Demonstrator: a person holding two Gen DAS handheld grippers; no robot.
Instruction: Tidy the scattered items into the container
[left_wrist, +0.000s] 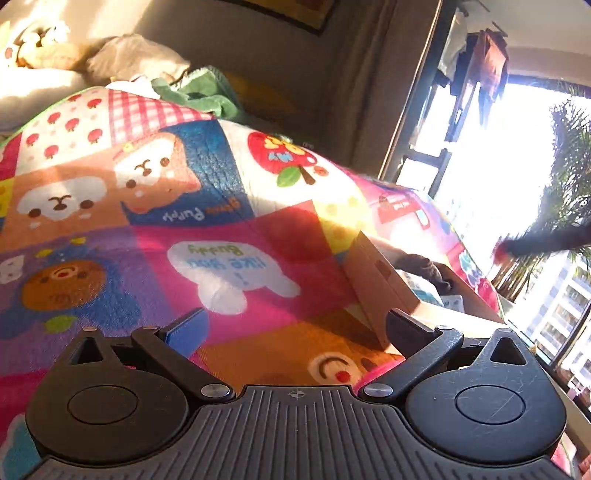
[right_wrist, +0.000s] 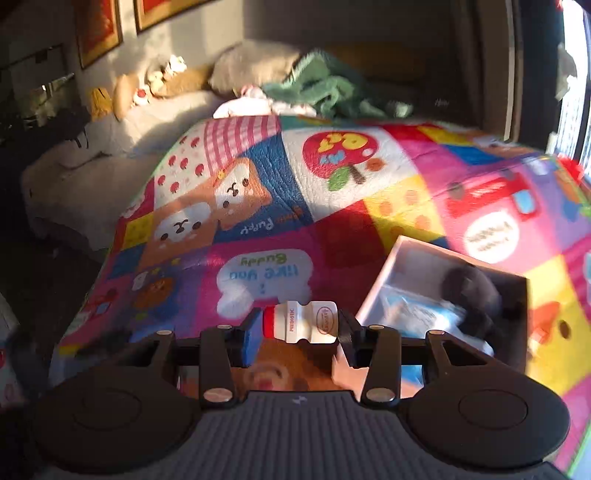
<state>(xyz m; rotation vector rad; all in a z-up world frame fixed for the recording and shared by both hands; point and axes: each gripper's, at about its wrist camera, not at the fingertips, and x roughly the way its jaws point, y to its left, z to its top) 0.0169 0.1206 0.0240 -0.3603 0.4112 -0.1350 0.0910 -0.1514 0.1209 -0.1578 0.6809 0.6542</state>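
Only the right wrist view shows the small bottle (right_wrist: 300, 325), lying sideways, clamped in the right gripper (right_wrist: 300, 328) above the blanket (right_wrist: 258, 206), left of the box (right_wrist: 384, 273). The left gripper (left_wrist: 295, 325) hangs spread wide, empty, tilted slightly down.

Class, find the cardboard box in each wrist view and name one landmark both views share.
Left wrist: cardboard box, right of centre, just beyond the right fingertip.
Right wrist: box, lower right, right of the small bottle.
Shared landmark: white "I like you Buddy" speech bubble on the blanket.
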